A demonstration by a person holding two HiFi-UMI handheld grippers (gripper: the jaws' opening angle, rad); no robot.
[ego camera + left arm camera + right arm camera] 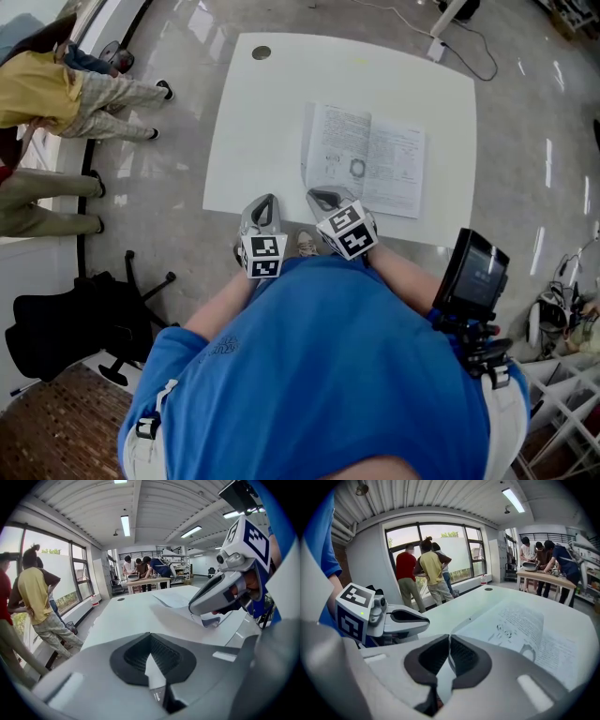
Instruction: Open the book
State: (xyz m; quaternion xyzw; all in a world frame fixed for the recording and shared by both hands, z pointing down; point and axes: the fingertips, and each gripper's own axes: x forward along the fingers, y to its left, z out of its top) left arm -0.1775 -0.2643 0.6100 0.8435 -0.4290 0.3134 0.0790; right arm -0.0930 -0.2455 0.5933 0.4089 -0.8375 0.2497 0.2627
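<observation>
The book (366,159) lies open and flat on the white table (262,122), its printed pages facing up; it also shows in the right gripper view (525,630) and, at a shallow angle, in the left gripper view (174,597). My left gripper (265,201) hangs over the table's near edge, left of the book, shut with nothing in it (149,634). My right gripper (324,196) is at the book's near left corner, also shut and empty (450,637). Neither gripper touches the book. The two grippers are side by side, close to my body.
A round cable hole (262,52) sits in the table's far left corner. People (66,89) stand by the window at the left. A black office chair (75,328) is at the lower left and a screen on a stand (476,274) at the right.
</observation>
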